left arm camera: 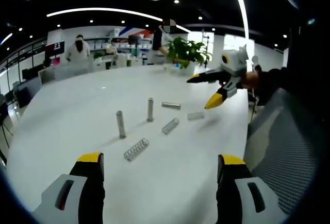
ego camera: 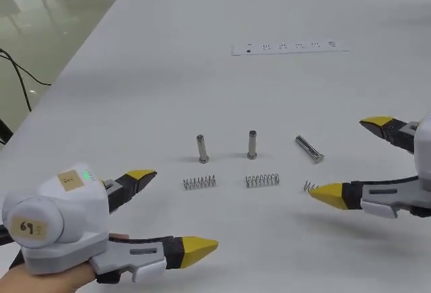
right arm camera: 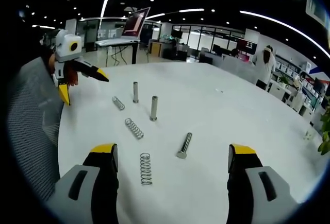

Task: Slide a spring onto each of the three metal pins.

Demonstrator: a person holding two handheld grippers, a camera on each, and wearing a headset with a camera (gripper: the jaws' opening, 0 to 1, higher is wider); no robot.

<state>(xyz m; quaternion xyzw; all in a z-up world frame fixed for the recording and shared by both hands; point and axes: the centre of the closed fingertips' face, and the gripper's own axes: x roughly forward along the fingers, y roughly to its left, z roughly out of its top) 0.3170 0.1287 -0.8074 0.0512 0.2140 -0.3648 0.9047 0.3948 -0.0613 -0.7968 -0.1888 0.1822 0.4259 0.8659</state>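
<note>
White table (ego camera: 135, 71) under everything. Left gripper (ego camera: 170, 210): jaws spread wide, holding nothing. Right gripper (ego camera: 350, 158): also wide open, empty. Power strip (ego camera: 289, 48) lies well beyond both sets of fingertips. Two pins stand upright ahead of the left fingers: near pin (ego camera: 201, 149) and mid pin (ego camera: 252, 145). Third pin (ego camera: 309, 149) lies flat, ahead of the right fingers. Springs lie loose (none on a pin): first spring (ego camera: 199, 182) near the left tips, second spring (ego camera: 262, 180) btwn the grippers, third spring (ego camera: 309, 186) right by one right fingertip.
</note>
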